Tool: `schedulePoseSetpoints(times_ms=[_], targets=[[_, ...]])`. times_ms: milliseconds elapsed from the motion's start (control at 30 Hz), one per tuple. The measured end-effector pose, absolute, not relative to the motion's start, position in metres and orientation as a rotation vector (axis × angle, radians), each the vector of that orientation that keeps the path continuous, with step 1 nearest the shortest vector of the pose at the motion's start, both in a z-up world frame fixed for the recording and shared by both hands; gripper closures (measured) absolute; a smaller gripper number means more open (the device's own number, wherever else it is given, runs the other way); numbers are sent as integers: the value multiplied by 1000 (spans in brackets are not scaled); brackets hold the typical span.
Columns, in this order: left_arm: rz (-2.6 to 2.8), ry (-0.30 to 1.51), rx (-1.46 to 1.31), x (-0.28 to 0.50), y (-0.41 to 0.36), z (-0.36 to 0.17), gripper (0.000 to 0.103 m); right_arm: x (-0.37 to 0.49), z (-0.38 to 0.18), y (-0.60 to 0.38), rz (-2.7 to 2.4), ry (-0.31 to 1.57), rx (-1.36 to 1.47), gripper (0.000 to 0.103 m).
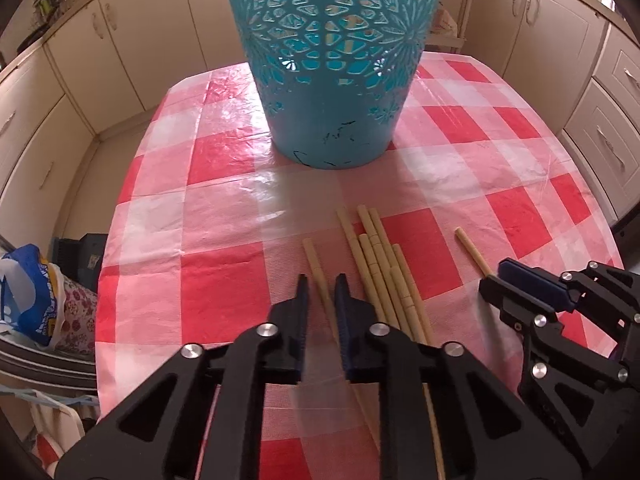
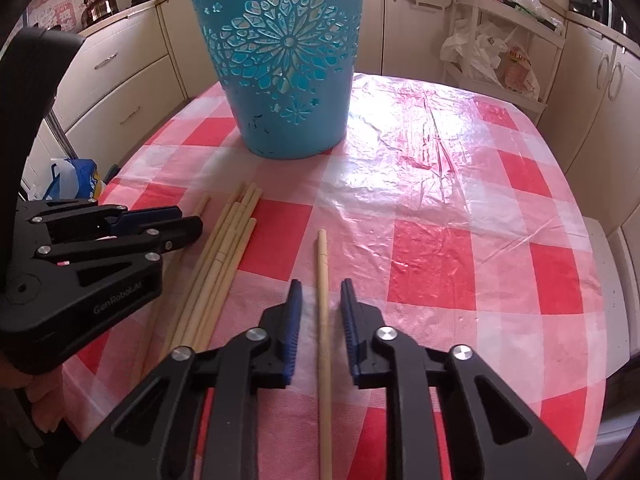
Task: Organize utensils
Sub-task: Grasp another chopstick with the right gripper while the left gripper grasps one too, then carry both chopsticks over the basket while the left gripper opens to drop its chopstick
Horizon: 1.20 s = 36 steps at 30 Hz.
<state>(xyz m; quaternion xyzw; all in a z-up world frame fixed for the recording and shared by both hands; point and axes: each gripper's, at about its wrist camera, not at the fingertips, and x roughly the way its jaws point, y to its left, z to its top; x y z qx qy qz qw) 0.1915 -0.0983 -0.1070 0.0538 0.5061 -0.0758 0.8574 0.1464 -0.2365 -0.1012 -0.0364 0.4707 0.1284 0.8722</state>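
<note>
A teal cut-out basket (image 1: 330,80) stands upright on the red-checked table; it also shows in the right wrist view (image 2: 286,68). Several bamboo chopsticks (image 1: 384,268) lie in a bunch in front of it (image 2: 224,256). My left gripper (image 1: 321,286) is open, low over the table, its fingers either side of a single chopstick (image 1: 316,268) left of the bunch. My right gripper (image 2: 320,294) is open, its fingers either side of a lone chopstick (image 2: 323,280) right of the bunch. Each gripper shows in the other's view (image 1: 500,280) (image 2: 182,224).
The table (image 2: 440,208) has a glossy plastic checked cover. Cream kitchen cabinets (image 1: 100,48) surround it. A blue and white bag (image 1: 28,296) sits off the table's left edge. A white rack with plastic bags (image 2: 500,52) stands behind the table.
</note>
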Motion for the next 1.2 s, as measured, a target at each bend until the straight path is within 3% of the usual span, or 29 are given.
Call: schedulePoseSetpoints(times_ms=[167, 300, 467, 733, 1200], targets=[[-217, 1119, 25, 193, -88, -104, 98, 142, -97, -249, 266, 989, -23, 97], [-232, 1061, -60, 178, -68, -83, 98, 133, -87, -270, 285, 956, 152, 97], [-286, 833, -154, 147, -47, -26, 98, 123, -81, -293, 274, 885, 338, 97], [-312, 413, -267, 142, -38, 74, 98, 117, -79, -295, 279, 810, 413, 97], [-202, 151, -333, 220, -43, 130, 98, 113, -98, -306, 297, 821, 467, 97]])
